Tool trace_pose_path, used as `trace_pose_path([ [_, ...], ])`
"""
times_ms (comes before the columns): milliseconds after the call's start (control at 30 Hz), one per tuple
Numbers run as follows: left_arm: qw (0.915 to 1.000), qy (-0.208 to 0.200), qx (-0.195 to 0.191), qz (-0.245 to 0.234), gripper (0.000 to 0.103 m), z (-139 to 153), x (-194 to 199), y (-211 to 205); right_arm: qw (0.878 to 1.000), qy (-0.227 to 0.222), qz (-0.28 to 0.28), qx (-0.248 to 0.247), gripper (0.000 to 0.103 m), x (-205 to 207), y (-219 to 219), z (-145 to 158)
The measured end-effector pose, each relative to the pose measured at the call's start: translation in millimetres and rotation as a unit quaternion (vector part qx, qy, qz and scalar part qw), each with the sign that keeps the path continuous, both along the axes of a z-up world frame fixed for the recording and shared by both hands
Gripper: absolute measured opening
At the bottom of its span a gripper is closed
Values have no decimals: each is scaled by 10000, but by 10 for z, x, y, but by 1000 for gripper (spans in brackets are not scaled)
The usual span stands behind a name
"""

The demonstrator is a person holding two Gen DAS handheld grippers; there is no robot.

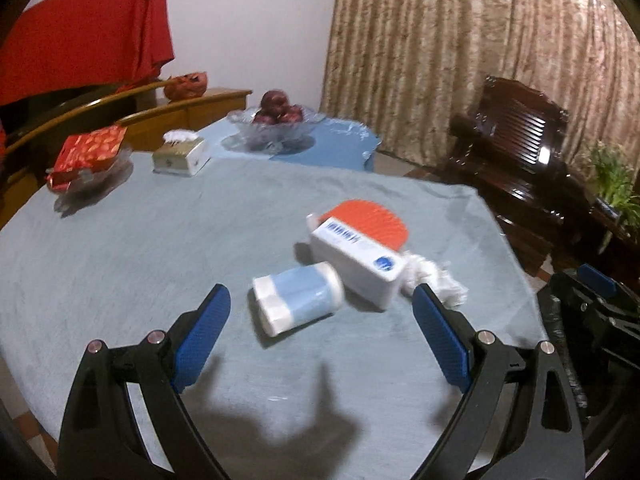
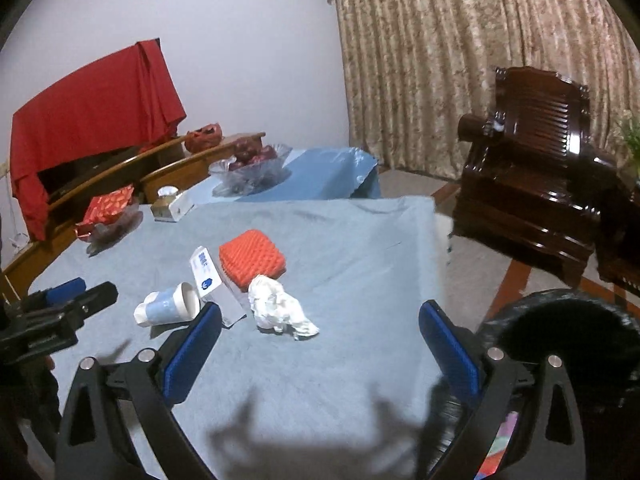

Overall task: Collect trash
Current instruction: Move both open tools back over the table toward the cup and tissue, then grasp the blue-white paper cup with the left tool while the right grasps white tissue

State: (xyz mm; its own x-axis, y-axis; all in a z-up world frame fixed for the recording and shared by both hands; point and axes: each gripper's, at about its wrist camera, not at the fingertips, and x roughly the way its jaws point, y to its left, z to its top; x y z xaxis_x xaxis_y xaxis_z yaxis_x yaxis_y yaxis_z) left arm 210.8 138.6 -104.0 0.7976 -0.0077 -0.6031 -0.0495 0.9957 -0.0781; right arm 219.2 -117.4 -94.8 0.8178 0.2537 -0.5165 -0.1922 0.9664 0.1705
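A blue-and-white paper cup [image 1: 298, 303] [image 2: 168, 304] lies on its side on the light blue tablecloth. Behind it lie a white carton with blue print [image 1: 358, 258] [image 2: 212, 280], an orange foam net [image 1: 370, 220] [image 2: 252, 262] and a crumpled white tissue [image 1: 444, 284] [image 2: 278, 306]. My left gripper [image 1: 322, 304] is open, its blue fingers either side of the cup and just short of it. My right gripper [image 2: 320, 320] is open above the cloth, the tissue a little ahead between its fingers. A bin lined with a black bag [image 2: 568, 344] stands at the table's right edge.
Further back on the table [image 1: 100, 248] are a tissue box [image 1: 182, 154], a red packet in a glass dish [image 1: 86, 156] and a glass bowl of red fruit [image 1: 276, 120]. A dark wooden armchair [image 2: 532, 176] stands right of the table, before a curtain.
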Motion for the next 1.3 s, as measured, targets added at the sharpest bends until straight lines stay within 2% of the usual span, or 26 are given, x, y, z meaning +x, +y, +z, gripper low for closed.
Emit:
trace_pose_path([
  [367,9984,423,-262,264,90,-459,422,135,9994,214,70,-245,97,382,231,-305],
  [767,9954,764,-319,489,90,-747,751,175,9984,441,193,-305,97,674,325,-486],
  [933,9950,797,-464,395,91,-778,830,192,9973,571,301,-336,97,739,404,-558],
  [1033,9934,855,-691,337,88,-806,862,201,9965,650,399,-353,97,787,454,-580],
  [1300,9926,743,-894,355,77,-780,740,269,9938,888,507,-426,96,908,534,-637],
])
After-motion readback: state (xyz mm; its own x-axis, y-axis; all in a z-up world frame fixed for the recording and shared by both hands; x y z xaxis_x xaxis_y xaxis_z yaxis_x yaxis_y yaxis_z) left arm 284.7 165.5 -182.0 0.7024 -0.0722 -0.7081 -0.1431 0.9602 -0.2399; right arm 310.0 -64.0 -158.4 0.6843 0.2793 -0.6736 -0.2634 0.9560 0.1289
